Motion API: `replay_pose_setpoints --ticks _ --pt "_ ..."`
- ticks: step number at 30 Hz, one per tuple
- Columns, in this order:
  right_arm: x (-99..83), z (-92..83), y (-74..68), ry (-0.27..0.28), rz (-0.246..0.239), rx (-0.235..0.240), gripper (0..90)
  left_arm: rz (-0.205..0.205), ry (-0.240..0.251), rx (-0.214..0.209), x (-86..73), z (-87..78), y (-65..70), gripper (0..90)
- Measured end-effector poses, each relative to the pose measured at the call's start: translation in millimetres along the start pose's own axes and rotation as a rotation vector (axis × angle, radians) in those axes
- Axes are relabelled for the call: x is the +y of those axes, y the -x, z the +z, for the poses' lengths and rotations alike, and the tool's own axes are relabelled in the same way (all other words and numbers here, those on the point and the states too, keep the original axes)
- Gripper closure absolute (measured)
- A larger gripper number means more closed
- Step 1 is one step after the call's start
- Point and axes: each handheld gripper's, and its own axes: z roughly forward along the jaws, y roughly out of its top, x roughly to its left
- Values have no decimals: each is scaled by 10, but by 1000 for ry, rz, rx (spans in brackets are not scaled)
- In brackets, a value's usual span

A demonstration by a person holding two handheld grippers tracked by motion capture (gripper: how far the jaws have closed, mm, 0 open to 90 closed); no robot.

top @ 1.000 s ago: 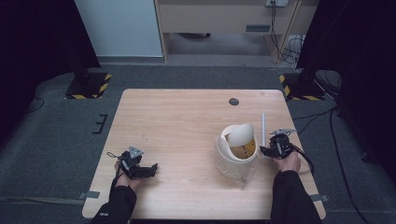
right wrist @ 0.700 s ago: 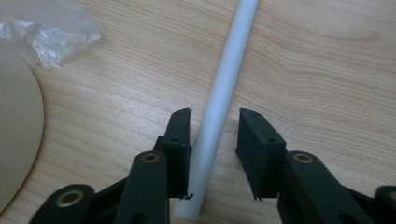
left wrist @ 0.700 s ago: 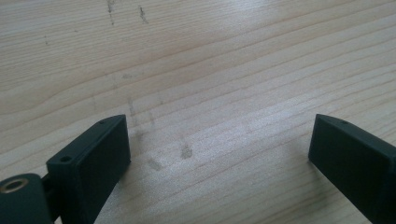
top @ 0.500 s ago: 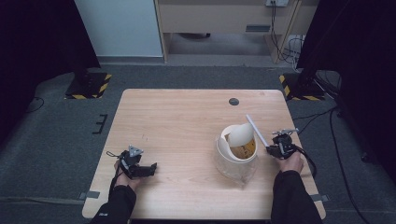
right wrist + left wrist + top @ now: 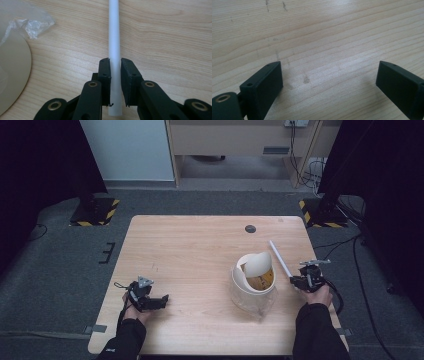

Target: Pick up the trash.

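Note:
A white straw (image 5: 280, 259) lies low over the wooden table (image 5: 200, 245), slanting away to the upper left. My right gripper (image 5: 295, 281) is shut on its near end. In the right gripper view the straw (image 5: 114, 37) runs straight up between the two pads (image 5: 104, 72), which press on it, so my right gripper (image 5: 115, 67) holds it. Left of it stands a cream cup (image 5: 254, 279) with its lid tipped up. My left gripper (image 5: 162, 301) rests at the table's front left. Its jaws have just been closing slightly and still stand wide in the left gripper view (image 5: 329, 75), with bare wood between them.
Clear plastic wrap (image 5: 32, 22) lies crumpled by the cup's cream lid (image 5: 12, 75). A small dark round disc (image 5: 250, 228) sits near the table's far edge. The table's right edge runs close beside my right hand.
The straw's far end has swung left toward the cup, from pointing straight away to slanting. My right gripper's jaws have closed on it. The left gripper has stayed put.

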Motion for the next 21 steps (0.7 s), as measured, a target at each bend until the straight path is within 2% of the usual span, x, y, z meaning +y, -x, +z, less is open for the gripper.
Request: replay_pose_setpoints --ticks 3,4,10,15,16,17,19,21 --pt "-15 -37 21 15 6 4 788 -4 -2 -12 5 -3 17 71" --pt "-24 -72 27 35 27 13 788 -5 -2 -14 7 -3 26 77" --pt "-9 -125 0 75 33 29 788 -12 6 -42 25 -21 71 86" --pt "9 -155 -1 109 44 41 788 -22 46 -61 67 -78 97 99" --pt "21 -193 3 142 49 60 788 -36 65 -73 82 -100 106 100" --pt "26 -206 5 151 50 64 788 -43 84 -80 99 -124 120 102" --pt "37 -224 3 165 50 74 787 -41 89 -81 107 -133 127 105" --pt "72 -280 -10 213 46 93 788 -29 115 -79 139 -170 154 106"
